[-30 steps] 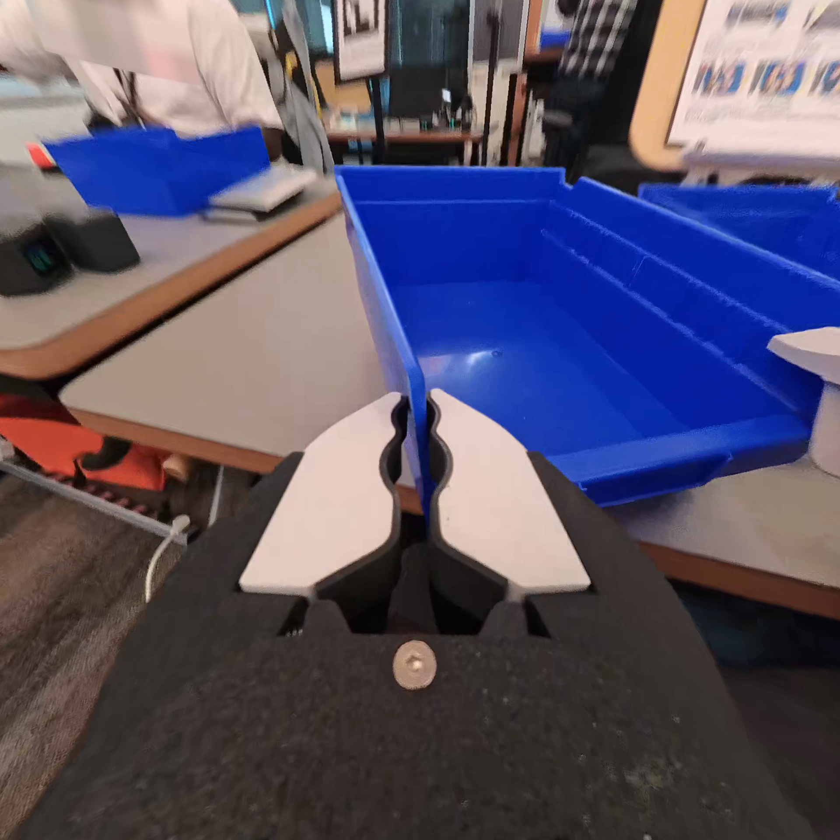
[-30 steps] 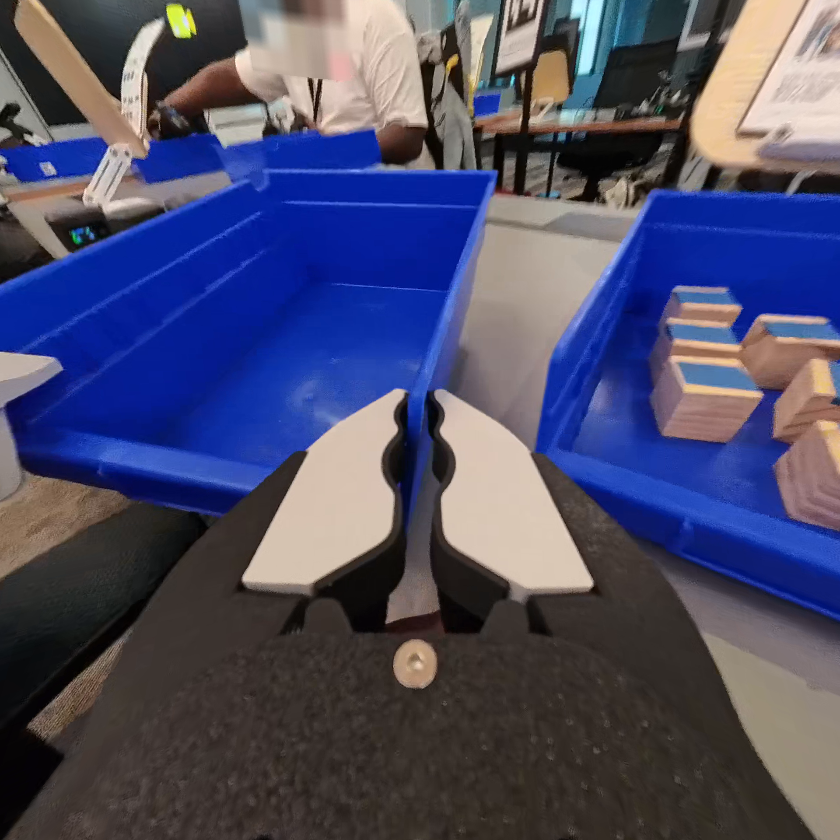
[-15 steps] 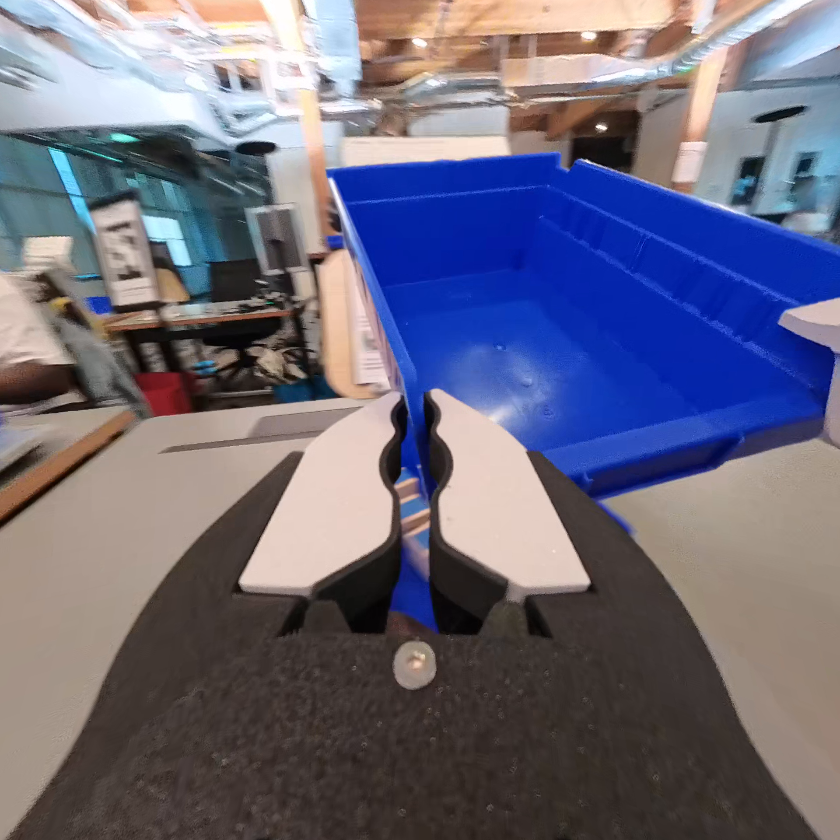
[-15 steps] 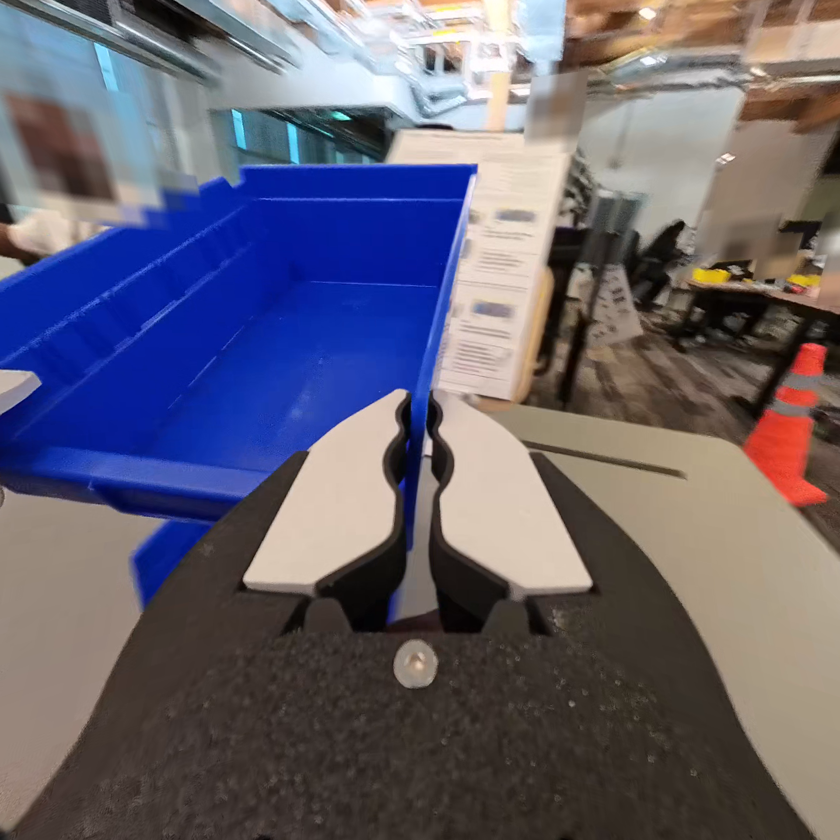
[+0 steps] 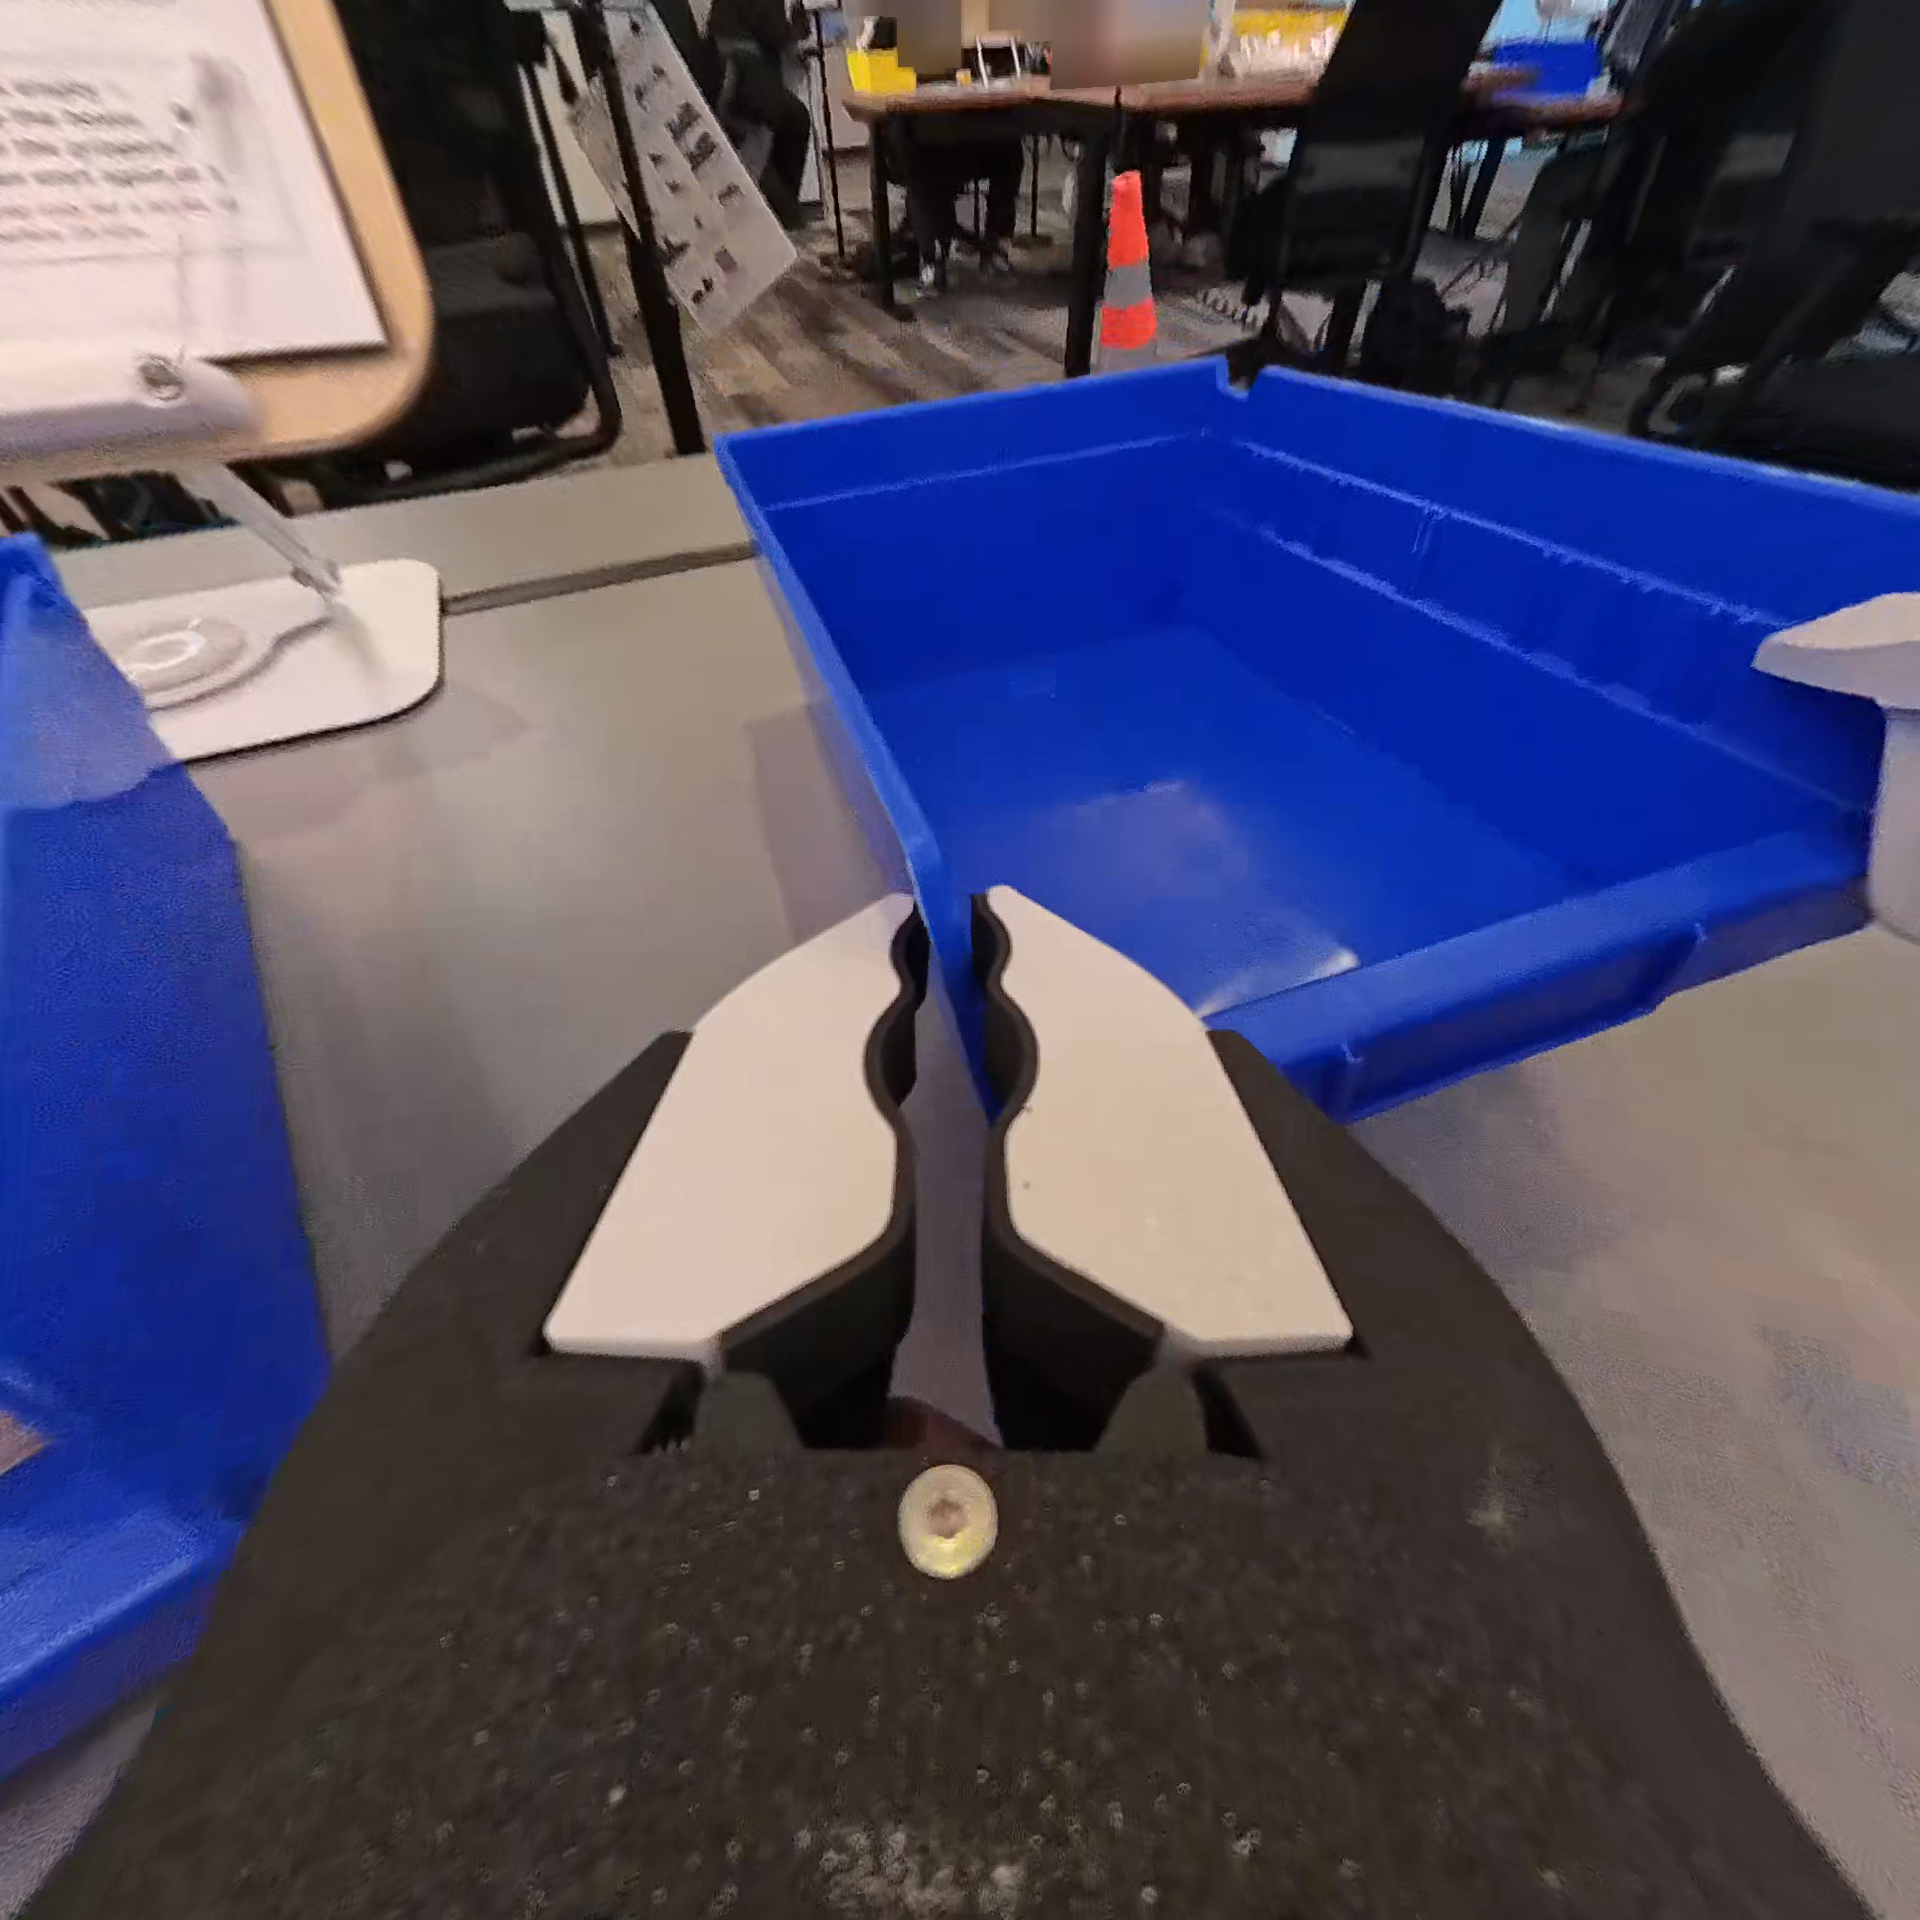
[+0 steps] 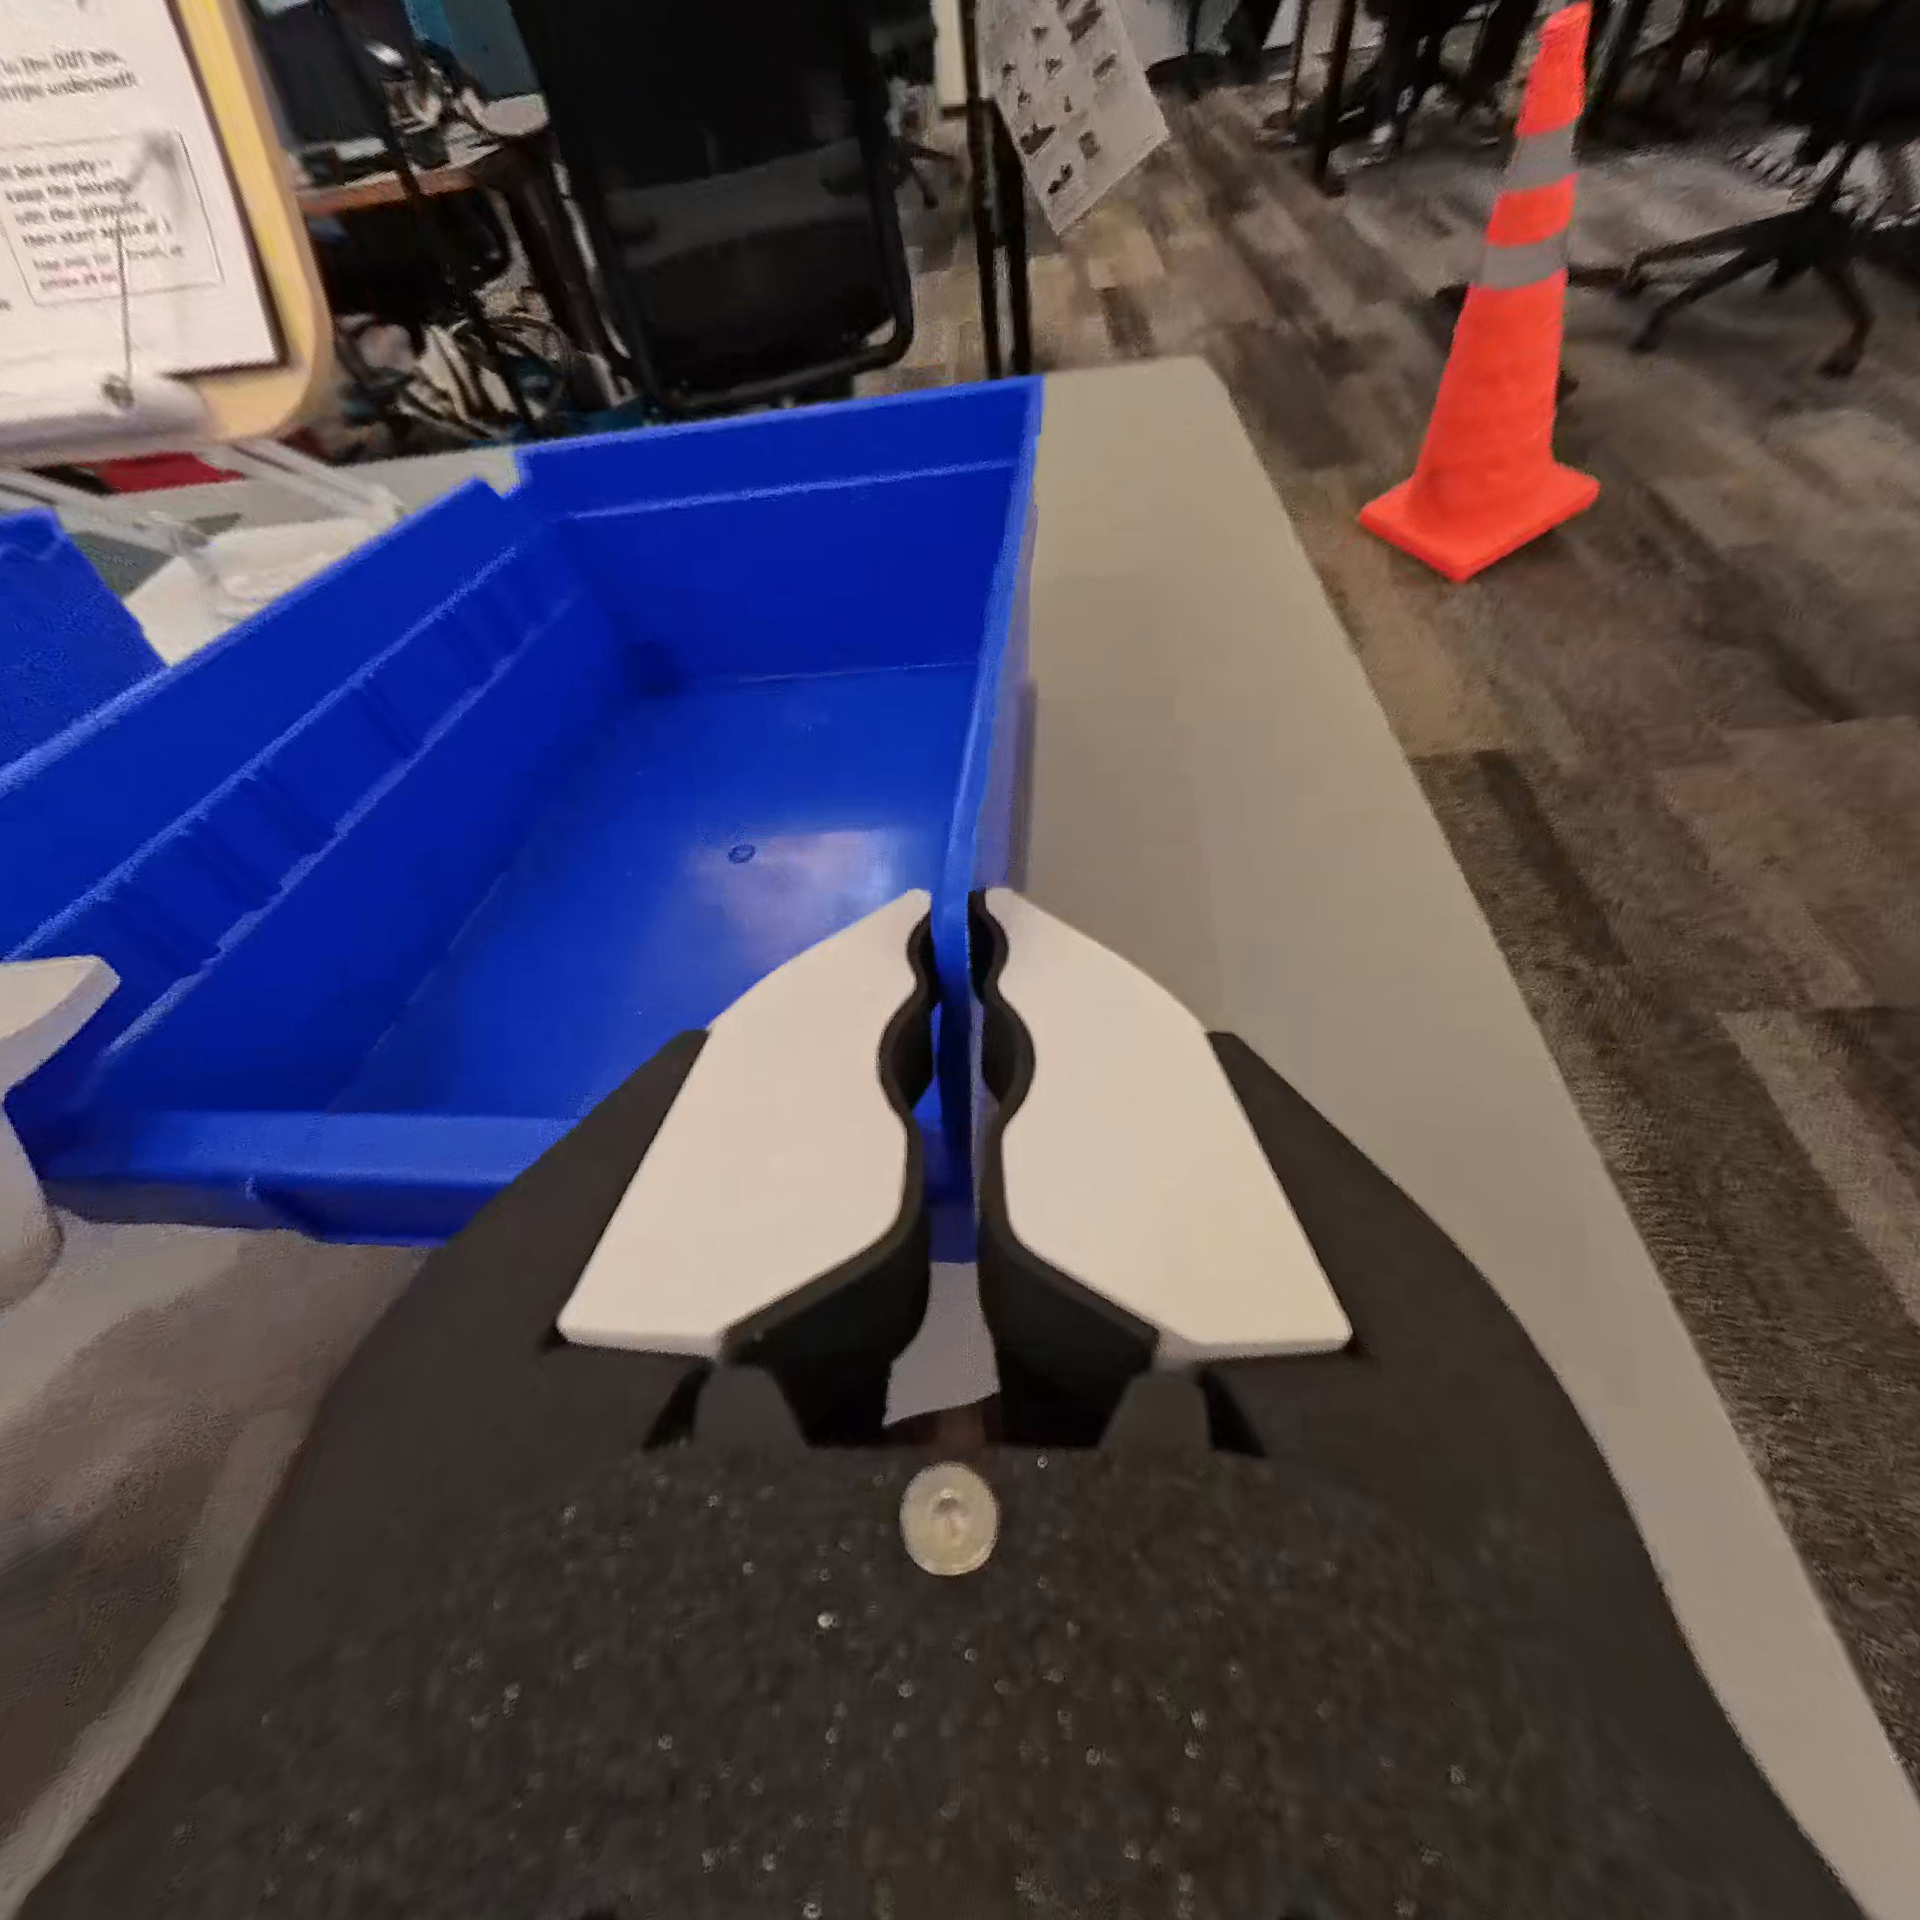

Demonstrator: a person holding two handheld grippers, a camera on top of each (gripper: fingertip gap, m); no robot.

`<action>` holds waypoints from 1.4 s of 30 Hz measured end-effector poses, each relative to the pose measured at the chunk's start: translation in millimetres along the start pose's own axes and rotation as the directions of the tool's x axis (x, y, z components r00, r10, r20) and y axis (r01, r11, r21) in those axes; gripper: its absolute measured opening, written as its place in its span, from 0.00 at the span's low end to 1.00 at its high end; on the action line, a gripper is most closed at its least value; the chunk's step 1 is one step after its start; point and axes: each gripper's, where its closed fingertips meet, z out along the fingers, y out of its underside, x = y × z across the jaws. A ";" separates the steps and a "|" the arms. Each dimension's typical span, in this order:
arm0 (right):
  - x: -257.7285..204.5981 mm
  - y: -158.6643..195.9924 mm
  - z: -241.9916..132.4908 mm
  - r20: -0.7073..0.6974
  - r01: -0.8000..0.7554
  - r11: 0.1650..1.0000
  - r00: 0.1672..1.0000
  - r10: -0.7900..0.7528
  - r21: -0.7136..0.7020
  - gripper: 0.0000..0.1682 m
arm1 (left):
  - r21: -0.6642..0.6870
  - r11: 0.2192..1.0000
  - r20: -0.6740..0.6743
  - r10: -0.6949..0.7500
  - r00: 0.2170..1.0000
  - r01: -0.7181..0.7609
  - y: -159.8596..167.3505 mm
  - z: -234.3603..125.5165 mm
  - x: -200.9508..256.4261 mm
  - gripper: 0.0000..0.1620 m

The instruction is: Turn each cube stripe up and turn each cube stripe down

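1. Bin (image 5: 1351, 727) sits on my grey table (image 5: 520, 883), nothing inside it.
2. My left gripper (image 5: 943, 914) pinches the bin's left wall.
3. My right gripper (image 6: 951, 909) pinches its right wall (image 6: 997, 644).
4. Cubes: I can't see any.

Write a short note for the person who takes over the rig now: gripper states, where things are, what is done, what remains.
Left hand-held gripper: shut on the left wall of the empty blue plastic bin.
Right hand-held gripper: shut on the bin's right wall.
The bin sits by the grey table's right edge; a second blue bin is to its left.
No striped cubes in view, so flipping progress cannot be judged.
Left: release the bin, find the cubes.
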 end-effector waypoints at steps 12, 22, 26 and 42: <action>41.3 13.3 -2.4 -0.123 -0.031 0.999 0.992 0.035 0.034 0.14 | -0.121 0.993 -0.314 -0.032 0.949 -0.006 22.9 -35.9 30.0 0.37; -256.4 -41.6 -16.6 0.460 0.197 0.966 0.851 -0.253 0.167 0.31 | 0.123 0.987 0.227 0.074 0.971 -0.104 3.8 -189.2 -238.3 0.33; -338.8 27.1 12.9 0.488 0.211 0.977 0.849 -0.201 0.035 0.33 | 0.048 0.999 0.339 0.002 0.941 -0.020 40.8 -181.3 -290.9 0.33; -349.2 57.6 49.4 0.289 0.023 0.999 0.957 -0.012 -0.036 0.04 | -0.074 0.955 0.367 -0.241 0.899 0.286 67.4 -129.0 -322.4 0.03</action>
